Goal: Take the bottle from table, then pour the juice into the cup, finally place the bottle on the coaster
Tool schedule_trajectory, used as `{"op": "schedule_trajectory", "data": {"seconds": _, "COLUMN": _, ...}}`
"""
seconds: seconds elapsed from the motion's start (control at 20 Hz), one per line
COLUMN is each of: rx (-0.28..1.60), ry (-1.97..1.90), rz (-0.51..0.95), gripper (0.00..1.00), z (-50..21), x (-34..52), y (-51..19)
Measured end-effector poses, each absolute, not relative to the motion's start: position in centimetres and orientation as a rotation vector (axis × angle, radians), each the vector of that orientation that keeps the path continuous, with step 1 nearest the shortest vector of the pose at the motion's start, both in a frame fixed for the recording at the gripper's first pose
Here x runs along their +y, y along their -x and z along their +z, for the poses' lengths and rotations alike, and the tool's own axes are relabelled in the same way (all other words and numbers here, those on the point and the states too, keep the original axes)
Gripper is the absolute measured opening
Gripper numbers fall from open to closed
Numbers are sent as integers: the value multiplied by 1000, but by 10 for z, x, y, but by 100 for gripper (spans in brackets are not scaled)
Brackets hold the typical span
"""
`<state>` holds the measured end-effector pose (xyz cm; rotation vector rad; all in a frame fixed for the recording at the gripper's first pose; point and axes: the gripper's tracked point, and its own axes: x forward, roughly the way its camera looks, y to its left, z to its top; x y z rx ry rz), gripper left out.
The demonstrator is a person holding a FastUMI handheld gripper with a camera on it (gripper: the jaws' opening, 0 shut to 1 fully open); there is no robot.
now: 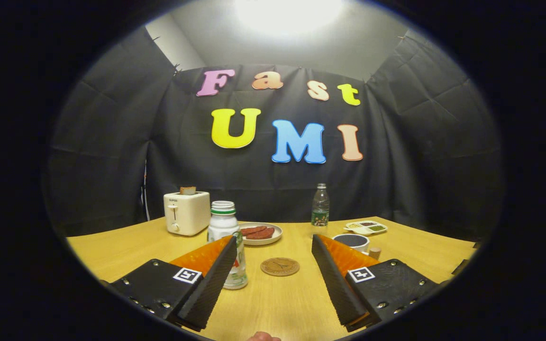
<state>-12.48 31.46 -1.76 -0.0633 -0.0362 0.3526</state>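
Observation:
A clear bottle (223, 222) with a white cap and a green ring stands upright on the wooden table (121, 251), right behind my left finger's tip, which covers part of its lower body. A round brown coaster (280, 266) lies flat between my two fingers. A white cup (352, 241) with a dark inside sits just behind the right fingertip. My gripper (273, 239) is open wide and holds nothing. A second, slimmer clear bottle (320, 210) with a green label stands farther back, beyond the cup.
A white toaster (186, 213) with bread in its slot stands at the back left. A plate (275, 235) with reddish food sits behind the coaster. A small compartment tray (365, 228) lies at the back right, with a small cork-coloured piece (375, 252) beside the cup.

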Motion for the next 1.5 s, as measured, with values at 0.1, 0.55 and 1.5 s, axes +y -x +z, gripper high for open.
{"op": "schedule_trajectory", "data": {"seconds": 0.1, "rx": -29, "ry": 68, "rz": 380, "gripper": 97, "z": -25, "x": 337, "y": 119}}
{"op": "schedule_trajectory", "data": {"seconds": 0.55, "rx": 28, "ry": 121, "rz": 386, "gripper": 97, "z": -62, "x": 392, "y": 80}}
{"op": "schedule_trajectory", "data": {"seconds": 1.5, "rx": 81, "ry": 82, "rz": 383, "gripper": 68, "z": -77, "x": 392, "y": 49}}
